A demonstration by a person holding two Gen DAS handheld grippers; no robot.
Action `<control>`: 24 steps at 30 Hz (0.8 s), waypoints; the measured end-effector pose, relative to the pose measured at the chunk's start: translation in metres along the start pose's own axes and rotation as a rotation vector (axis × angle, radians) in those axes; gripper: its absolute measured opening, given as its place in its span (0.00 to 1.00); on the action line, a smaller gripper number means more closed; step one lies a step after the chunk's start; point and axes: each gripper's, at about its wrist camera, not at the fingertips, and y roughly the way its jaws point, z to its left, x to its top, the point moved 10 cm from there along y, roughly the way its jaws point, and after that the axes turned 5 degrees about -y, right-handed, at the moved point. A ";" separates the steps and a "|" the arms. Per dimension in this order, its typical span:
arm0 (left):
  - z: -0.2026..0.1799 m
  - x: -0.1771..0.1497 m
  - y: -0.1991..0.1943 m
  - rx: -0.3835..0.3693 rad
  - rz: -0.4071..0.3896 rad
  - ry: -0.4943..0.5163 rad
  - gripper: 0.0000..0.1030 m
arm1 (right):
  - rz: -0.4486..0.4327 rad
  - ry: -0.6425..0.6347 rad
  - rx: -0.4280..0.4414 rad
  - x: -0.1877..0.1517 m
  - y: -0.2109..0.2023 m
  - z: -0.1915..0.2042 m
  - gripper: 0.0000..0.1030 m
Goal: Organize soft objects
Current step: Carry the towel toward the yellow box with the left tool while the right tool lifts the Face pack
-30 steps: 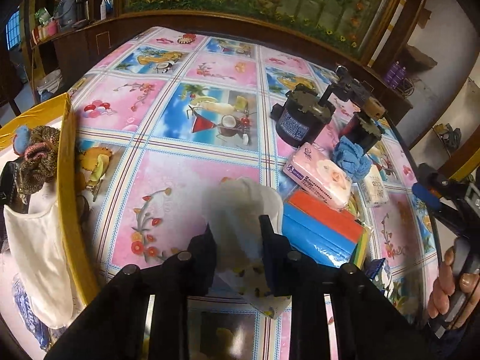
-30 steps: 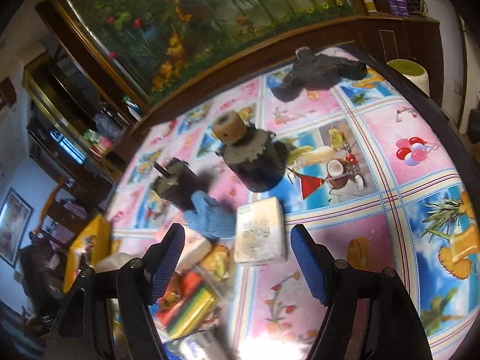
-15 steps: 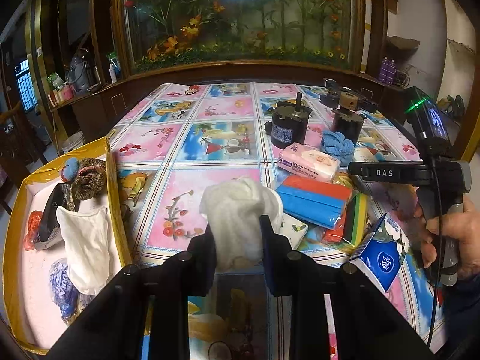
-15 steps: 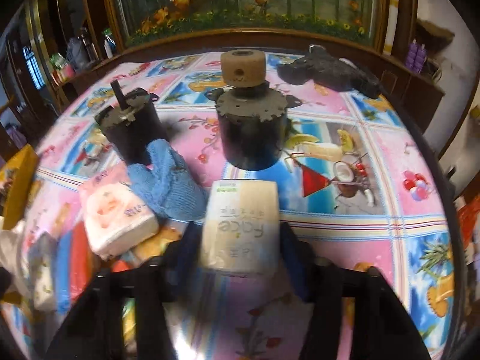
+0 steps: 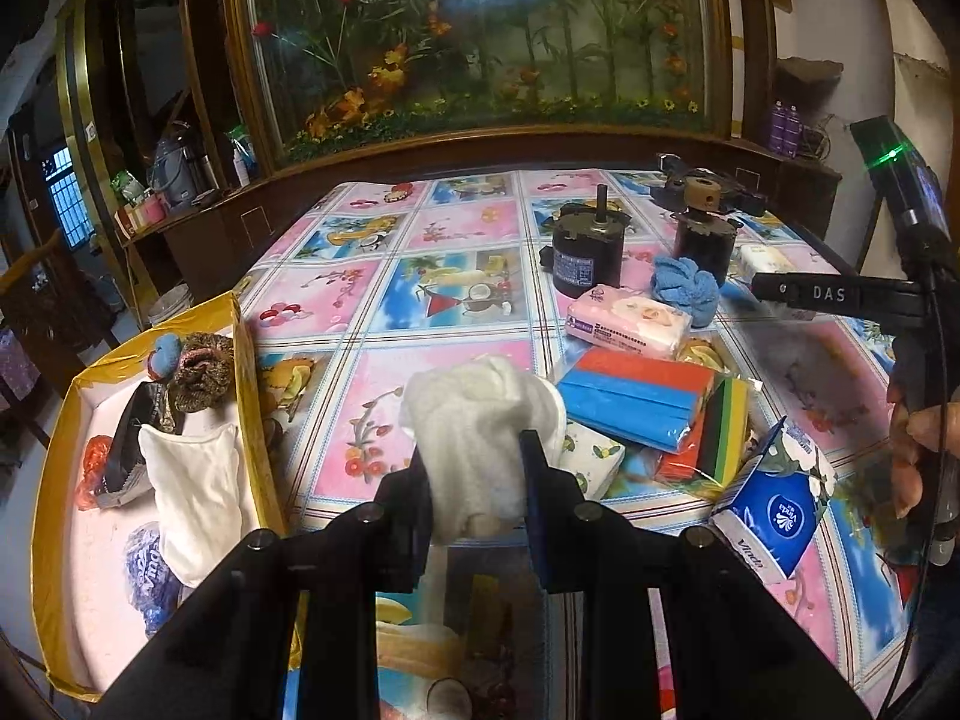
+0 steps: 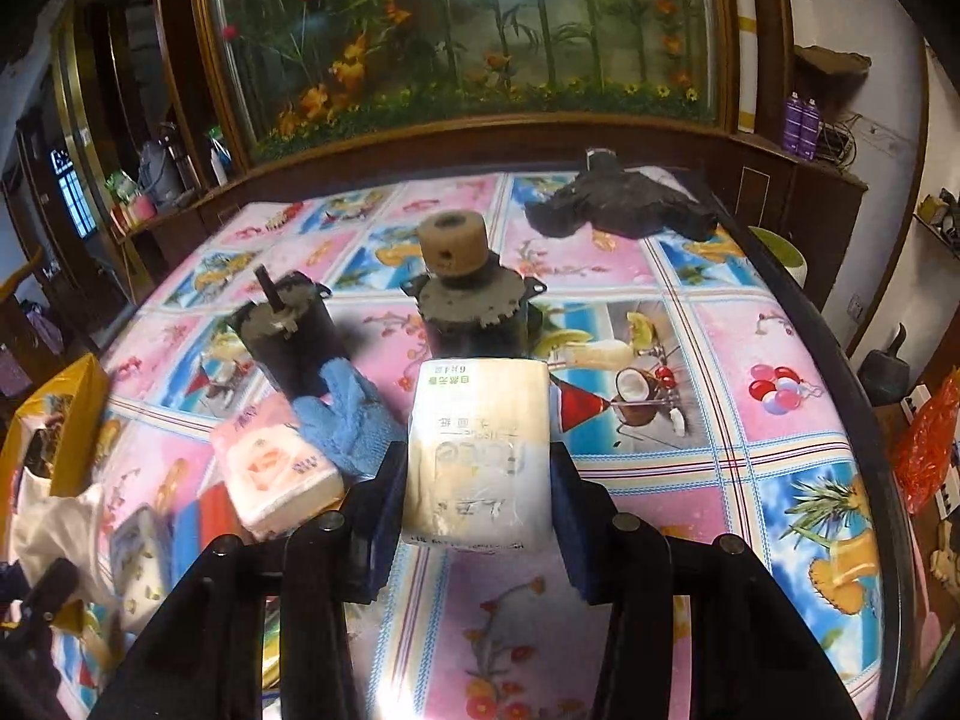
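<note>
Since the earlier frame, the right gripper is being brought up to the pale tissue pack, and its jaws have just been closing; they are now being pressed on both sides of the pack, which is lying on the tablecloth just in front of the dark motor at 12 o'clock. The left gripper is being kept clamped on a white cloth (soft, crumpled, bulging above the jaws). The picking step is judged to be in hand. Next, both things are probably needing to be carried to the yellow box at 9 o'clock, where other soft items are being collected. The pack is looking plump, with a shiny wrapper.
</note>
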 end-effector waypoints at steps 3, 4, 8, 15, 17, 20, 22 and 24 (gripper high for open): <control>-0.002 0.000 0.000 0.005 -0.002 0.003 0.24 | -0.035 -0.011 0.018 0.004 -0.012 0.008 0.46; -0.002 0.000 -0.001 0.008 -0.002 0.004 0.24 | -0.047 -0.026 0.020 0.005 -0.017 0.013 0.46; -0.002 0.000 -0.001 0.016 -0.003 -0.001 0.24 | -0.078 -0.096 0.017 0.005 -0.029 0.034 0.46; -0.001 0.001 -0.003 0.030 -0.008 -0.012 0.24 | -0.128 -0.248 -0.032 -0.001 -0.043 0.071 0.46; 0.000 0.001 -0.004 0.034 -0.012 -0.015 0.24 | -0.141 -0.278 -0.047 -0.003 -0.047 0.078 0.46; 0.000 0.001 -0.005 0.037 -0.013 -0.016 0.24 | -0.151 -0.298 -0.046 -0.004 -0.050 0.083 0.46; 0.000 0.001 -0.005 0.038 -0.011 -0.015 0.24 | -0.154 -0.304 -0.043 -0.005 -0.051 0.085 0.46; 0.000 0.001 -0.006 0.039 -0.012 -0.015 0.24 | -0.160 -0.309 -0.046 -0.005 -0.053 0.086 0.46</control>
